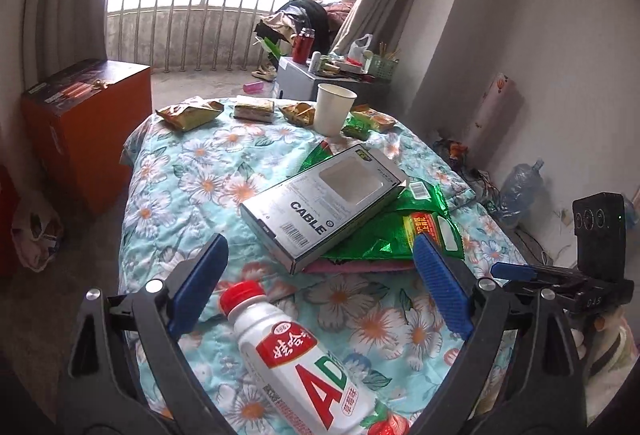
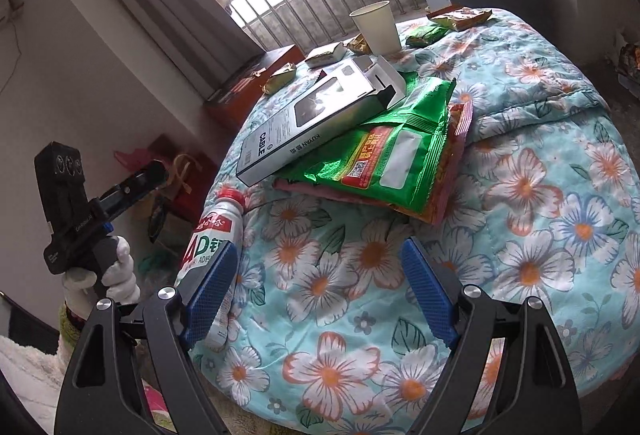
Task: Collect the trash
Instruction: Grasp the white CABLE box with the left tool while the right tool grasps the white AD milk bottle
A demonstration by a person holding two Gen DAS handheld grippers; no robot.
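Note:
A white milk-drink bottle (image 1: 288,347) with a red cap lies on the floral cloth (image 1: 192,171). It sits between the fingers of my open left gripper (image 1: 320,241), and neither pad touches it. Just beyond, a grey "CABLE" box (image 1: 324,203) rests on a green snack bag (image 1: 400,231) and a pink wrapper. My right gripper (image 2: 320,247) stands open over bare floral cloth (image 2: 520,195), with the bottle (image 2: 212,231) outside its left finger. The box (image 2: 320,111) and the green bag (image 2: 392,155) lie ahead of it.
A white paper cup (image 1: 334,109) and several small snack wrappers (image 1: 188,111) sit along the far edge. An orange box (image 1: 88,127) stands on the floor at left, with a cluttered grey side table (image 1: 304,79) behind. A gloved hand (image 2: 116,271) holds the left gripper.

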